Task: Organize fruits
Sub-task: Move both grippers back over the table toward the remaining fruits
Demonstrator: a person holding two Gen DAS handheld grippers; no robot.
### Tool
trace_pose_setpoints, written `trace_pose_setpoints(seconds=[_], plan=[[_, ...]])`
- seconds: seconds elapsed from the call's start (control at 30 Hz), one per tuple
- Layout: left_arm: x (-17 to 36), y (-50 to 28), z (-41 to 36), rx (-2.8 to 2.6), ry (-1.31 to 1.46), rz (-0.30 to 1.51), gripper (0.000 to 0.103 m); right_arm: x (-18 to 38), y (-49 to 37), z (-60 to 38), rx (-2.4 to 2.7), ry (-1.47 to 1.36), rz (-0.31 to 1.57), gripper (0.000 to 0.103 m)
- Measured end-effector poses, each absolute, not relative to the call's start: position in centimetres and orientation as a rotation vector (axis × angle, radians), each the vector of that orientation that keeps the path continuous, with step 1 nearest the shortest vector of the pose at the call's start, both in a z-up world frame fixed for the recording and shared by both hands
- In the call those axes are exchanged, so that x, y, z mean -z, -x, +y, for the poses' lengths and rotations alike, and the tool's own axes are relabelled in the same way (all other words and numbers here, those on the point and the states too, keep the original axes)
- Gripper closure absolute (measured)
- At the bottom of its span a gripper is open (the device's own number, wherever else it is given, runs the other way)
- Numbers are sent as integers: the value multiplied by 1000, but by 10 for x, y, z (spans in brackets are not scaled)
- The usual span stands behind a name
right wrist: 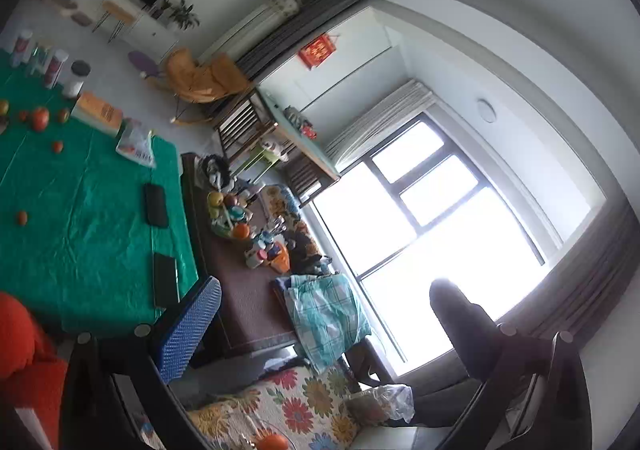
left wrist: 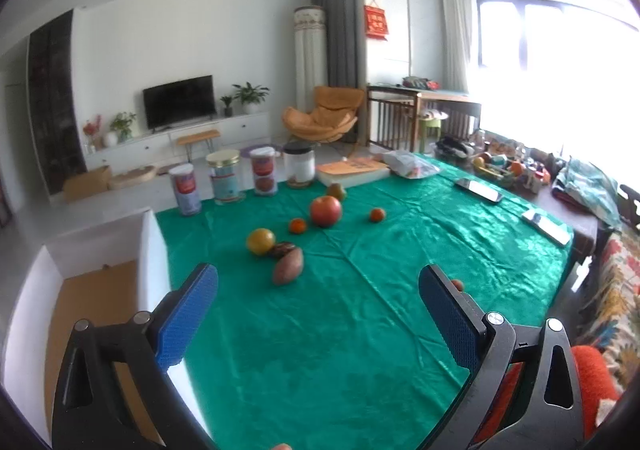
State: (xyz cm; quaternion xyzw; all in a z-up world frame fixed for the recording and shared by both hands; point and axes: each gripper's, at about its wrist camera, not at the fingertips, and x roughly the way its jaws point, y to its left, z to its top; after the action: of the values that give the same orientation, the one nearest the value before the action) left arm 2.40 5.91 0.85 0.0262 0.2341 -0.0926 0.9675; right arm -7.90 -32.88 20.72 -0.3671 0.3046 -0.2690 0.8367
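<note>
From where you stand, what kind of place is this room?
Most likely the living room of a home. A television stands on a low white cabinet, an orange lounge chair sits by the grey curtain, and fruit lies on a table with a green cloth.

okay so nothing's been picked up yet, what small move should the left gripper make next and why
Probably ease the left gripper forward toward the sweet potato, the nearest piece ahead of it on the green cloth. Its jaws are open and empty, while the right gripper points off toward the window.
</note>
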Motion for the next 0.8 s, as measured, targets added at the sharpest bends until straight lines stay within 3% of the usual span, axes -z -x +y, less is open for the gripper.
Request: trace_pose_setpoints(seconds=[0.2, 0.37, 0.5, 0.7, 0.8], plan=[[8, -37, 32, 318, 51, 583, 1, -21, 28, -275, 16, 208, 700, 0], [65, -53, 22, 266, 111, 726, 1, 101, -22, -224, -92, -181, 697, 0], [110, -72, 26, 174, 130, 812, 1, 121, -42, -200, -91, -248, 711, 0], [136, -98, 24, 12, 44, 708, 1, 123, -56, -219, -28, -304, 770, 0], [146, -114, 19, 43, 22, 733, 1, 109, -62, -209, 33, -186, 756, 0]])
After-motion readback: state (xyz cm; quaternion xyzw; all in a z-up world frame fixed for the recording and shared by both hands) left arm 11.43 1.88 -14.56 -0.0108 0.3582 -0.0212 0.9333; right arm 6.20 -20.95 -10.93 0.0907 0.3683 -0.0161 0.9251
